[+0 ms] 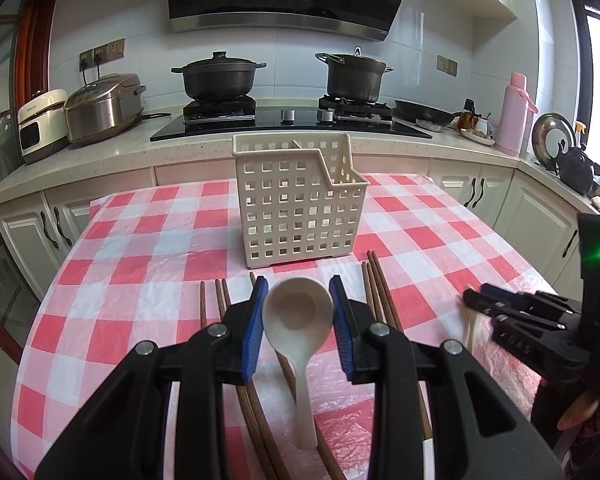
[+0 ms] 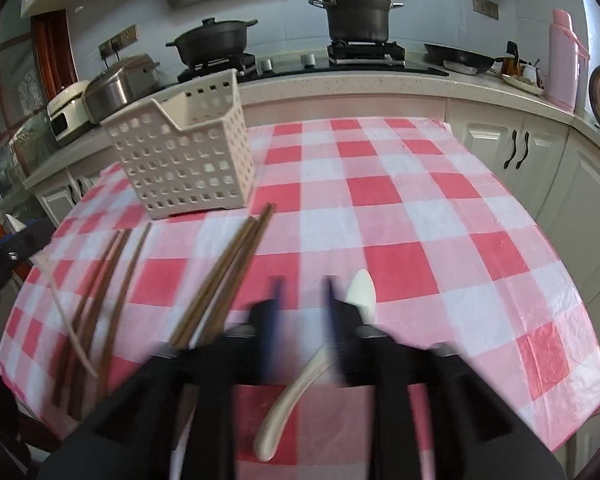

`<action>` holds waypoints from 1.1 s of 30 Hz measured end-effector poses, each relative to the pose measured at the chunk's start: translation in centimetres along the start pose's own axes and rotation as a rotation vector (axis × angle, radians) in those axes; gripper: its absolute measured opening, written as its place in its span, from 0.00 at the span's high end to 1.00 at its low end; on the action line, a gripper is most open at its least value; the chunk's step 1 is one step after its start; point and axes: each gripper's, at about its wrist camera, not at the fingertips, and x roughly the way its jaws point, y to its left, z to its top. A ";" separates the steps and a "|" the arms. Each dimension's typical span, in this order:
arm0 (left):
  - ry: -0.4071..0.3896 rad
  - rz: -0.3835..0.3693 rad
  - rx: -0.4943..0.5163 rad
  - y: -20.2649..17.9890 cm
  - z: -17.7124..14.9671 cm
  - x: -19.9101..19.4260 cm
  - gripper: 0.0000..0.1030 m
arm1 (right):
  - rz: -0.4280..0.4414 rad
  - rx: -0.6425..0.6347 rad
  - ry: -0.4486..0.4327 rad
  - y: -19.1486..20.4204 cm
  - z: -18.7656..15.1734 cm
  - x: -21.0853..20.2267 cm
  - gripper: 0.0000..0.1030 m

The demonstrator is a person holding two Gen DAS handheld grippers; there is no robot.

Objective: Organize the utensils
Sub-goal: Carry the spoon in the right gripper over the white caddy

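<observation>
left wrist: gripper [image 1: 299,312] around spoon [image 1: 299,320]

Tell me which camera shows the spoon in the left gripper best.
The left wrist view: the white spoon sits sharp between the left gripper pads. The right wrist view shows only its blurred handle at the left edge.

At the lower right of the left wrist view, the right gripper [image 1: 474,300] carries raised letters on its black body; they look like "UAS" but stay uncertain. A small brand word on the white appliance [image 1: 42,124] at far left is too tiny to read.
</observation>
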 end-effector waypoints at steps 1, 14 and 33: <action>0.000 -0.001 0.001 -0.1 0.0 0.1 0.71 | -0.004 0.014 0.000 -0.4 0.0 0.2 0.33; 0.007 -0.036 0.010 -1.0 0.3 1.4 0.71 | -0.056 0.078 0.139 -4.0 -0.4 3.2 0.47; -0.014 -0.054 0.026 -1.0 0.8 1.1 0.71 | -0.057 0.035 -0.039 -2.0 1.8 0.3 0.67</action>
